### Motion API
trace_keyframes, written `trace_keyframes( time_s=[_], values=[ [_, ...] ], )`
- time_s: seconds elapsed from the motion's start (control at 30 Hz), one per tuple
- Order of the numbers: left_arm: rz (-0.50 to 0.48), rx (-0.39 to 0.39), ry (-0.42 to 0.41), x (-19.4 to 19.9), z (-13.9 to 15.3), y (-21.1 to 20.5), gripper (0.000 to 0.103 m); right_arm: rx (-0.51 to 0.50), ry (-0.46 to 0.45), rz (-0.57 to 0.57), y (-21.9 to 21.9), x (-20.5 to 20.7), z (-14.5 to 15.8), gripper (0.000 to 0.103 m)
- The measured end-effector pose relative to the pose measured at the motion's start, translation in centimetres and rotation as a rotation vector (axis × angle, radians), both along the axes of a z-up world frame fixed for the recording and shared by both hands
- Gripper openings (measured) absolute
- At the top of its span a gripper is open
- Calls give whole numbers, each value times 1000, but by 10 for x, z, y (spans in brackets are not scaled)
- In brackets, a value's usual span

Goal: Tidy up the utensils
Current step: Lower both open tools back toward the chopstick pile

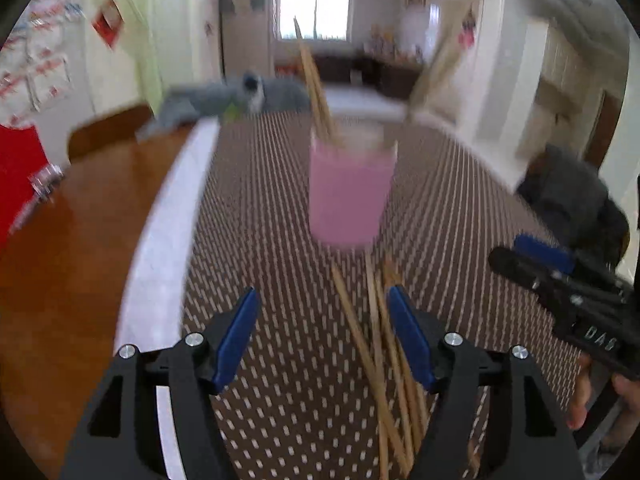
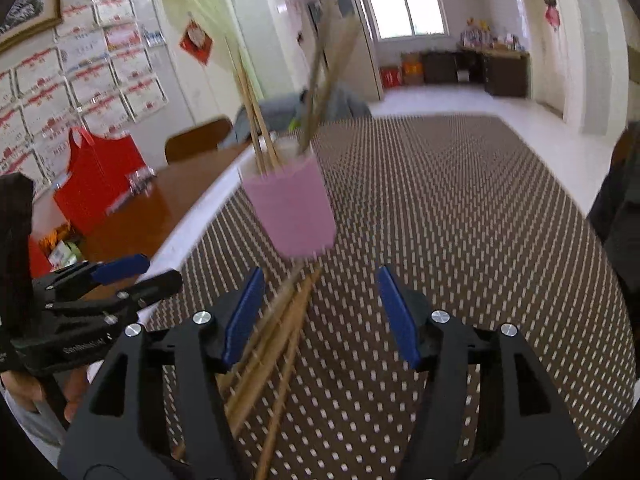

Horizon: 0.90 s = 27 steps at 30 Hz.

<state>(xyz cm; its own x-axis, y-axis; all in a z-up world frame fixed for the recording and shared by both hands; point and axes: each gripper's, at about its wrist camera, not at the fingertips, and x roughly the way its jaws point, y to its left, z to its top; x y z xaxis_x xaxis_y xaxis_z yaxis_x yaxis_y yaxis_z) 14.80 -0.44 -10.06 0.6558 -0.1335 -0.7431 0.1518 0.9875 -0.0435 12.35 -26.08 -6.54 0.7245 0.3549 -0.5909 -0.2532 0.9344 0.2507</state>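
Wooden chopsticks (image 1: 376, 344) lie crossed on the tabletop (image 1: 280, 200) before the pink cup (image 1: 348, 196), both the left claw (image 1: 322, 336) and right claw (image 2: 316, 316) apart and empty, so pinching several could scatter them.

I face a bright window (image 2: 406, 8) at the far end of a pale room with a white floor (image 2: 460, 98). Certificates (image 2: 80, 76) cover the wall on my left, above a brown wooden table (image 1: 72, 216). Dark cabinets (image 2: 480, 68) line the far wall.
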Motion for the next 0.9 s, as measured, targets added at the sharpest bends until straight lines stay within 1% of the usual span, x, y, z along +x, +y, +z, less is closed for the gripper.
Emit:
trace_keyframes(
  time_s=[0.1,0.2,0.3,0.4,0.5,0.67,0.73,0.77,0.9],
  values=[
    [-4,-1,78,3,-22,-1,67,-14,62,6,0,0,-20,59],
    [-15,-61,137,4,-38,-3,67,-22,108,17,-1,1,-36,60],
    [-12,-111,194,11,-47,-1,67,-34,133,32,3,0,-45,60],
    [6,-126,216,16,-53,-1,67,-50,142,44,8,1,-48,60],
    [30,-105,221,25,-60,2,66,-59,150,54,10,2,-51,60],
    [68,-12,216,27,-61,5,66,-81,170,68,15,5,-56,59],
    [93,86,218,28,-63,4,66,-102,192,85,20,7,-58,59],
    [86,109,202,28,-62,3,66,-114,198,90,23,8,-59,59],
    [83,92,220,29,-61,9,66,-199,196,99,35,9,-61,59]
  ],
)
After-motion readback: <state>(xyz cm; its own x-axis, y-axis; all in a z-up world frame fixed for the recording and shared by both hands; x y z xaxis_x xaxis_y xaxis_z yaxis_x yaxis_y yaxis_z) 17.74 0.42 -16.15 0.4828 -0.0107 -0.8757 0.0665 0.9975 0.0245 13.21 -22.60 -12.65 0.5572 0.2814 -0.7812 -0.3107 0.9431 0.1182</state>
